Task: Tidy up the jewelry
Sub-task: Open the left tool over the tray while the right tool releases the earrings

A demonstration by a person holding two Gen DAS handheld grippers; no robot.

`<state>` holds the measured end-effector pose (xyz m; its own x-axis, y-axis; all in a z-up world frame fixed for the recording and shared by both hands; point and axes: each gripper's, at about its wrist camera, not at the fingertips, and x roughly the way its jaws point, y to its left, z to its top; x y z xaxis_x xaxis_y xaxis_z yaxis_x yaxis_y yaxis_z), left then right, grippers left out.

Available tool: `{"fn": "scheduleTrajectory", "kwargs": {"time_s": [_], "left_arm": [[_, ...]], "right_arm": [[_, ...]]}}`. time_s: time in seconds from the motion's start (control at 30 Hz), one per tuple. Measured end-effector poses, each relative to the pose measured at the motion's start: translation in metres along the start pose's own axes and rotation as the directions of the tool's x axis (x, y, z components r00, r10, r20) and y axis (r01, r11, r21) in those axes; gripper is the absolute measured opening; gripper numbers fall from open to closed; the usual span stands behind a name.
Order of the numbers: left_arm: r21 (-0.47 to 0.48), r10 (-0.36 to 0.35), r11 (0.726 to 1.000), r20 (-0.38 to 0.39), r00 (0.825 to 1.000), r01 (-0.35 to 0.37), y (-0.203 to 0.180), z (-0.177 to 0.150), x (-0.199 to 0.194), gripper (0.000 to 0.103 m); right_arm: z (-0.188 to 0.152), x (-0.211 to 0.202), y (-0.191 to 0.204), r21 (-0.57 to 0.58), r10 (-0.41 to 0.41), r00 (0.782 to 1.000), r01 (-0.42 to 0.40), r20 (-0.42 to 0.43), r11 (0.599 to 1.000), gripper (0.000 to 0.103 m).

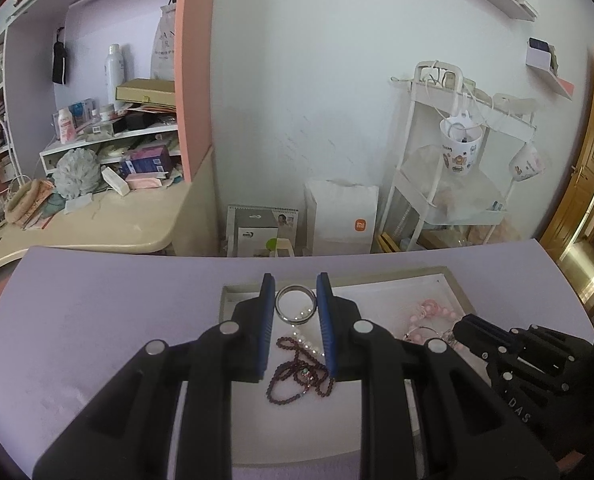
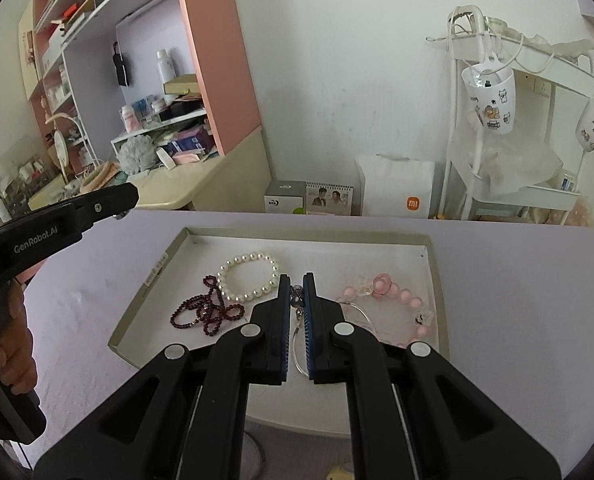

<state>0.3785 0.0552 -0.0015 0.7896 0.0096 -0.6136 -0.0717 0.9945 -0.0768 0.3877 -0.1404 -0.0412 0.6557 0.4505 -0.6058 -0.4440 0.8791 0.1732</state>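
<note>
A shallow white tray [image 2: 431, 264] lies on the lilac table. In it are a pearl bracelet [image 2: 249, 276], a dark red bead string [image 2: 207, 314] and a pink bead bracelet [image 2: 397, 300]. My left gripper [image 1: 296, 292] is shut on a silver bangle [image 1: 296, 305], held above the tray [image 1: 233, 292] over the red beads [image 1: 301, 376] and pearls [image 1: 309, 344]. My right gripper [image 2: 296, 280] is shut on a thin silver bangle with a dark charm [image 2: 297, 300], low over the tray's middle. The right gripper also shows in the left wrist view [image 1: 463, 324], beside the pink beads [image 1: 429, 312].
Beyond the table's far edge stand a white bag [image 2: 397, 188], a calendar [image 2: 329, 198] and a white wire cart [image 2: 509, 120] with hanging cups. A cluttered desk and shelves [image 2: 145, 148] are at the left. The left tool's body [image 2: 37, 232] is at the left.
</note>
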Motion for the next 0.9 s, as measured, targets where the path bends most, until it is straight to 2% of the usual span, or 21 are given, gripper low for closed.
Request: {"fn": "scheduleTrajectory", "kwargs": {"time_s": [0.1, 0.17, 0.23, 0.63, 0.9], "left_arm": [[0.002, -0.011, 1.000, -0.008, 1.000, 0.011, -0.002, -0.001, 0.006, 0.021], [0.004, -0.017, 1.000, -0.014, 1.000, 0.017, -0.004, -0.002, 0.010, 0.021], [0.008, -0.024, 1.000, -0.017, 1.000, 0.024, -0.007, -0.002, 0.013, 0.021], [0.038, -0.079, 0.996, -0.063, 0.995, 0.081, -0.031, -0.011, 0.042, 0.021], [0.052, -0.103, 0.993, -0.096, 0.990, 0.109, -0.041, -0.016, 0.059, 0.022]], "right_arm": [[-0.002, 0.000, -0.002, 0.008, -0.001, 1.000, 0.001, -0.007, 1.000, 0.010], [-0.005, -0.002, -0.006, 0.021, -0.009, 1.000, 0.010, -0.009, 1.000, 0.029], [-0.009, -0.007, -0.010, 0.038, -0.018, 1.000, 0.018, -0.005, 0.999, 0.036], [-0.026, -0.024, -0.036, 0.129, -0.071, 0.997, 0.072, -0.013, 0.989, 0.036], [-0.030, -0.025, -0.042, 0.143, -0.086, 0.996, 0.087, -0.016, 0.986, 0.036]]}}
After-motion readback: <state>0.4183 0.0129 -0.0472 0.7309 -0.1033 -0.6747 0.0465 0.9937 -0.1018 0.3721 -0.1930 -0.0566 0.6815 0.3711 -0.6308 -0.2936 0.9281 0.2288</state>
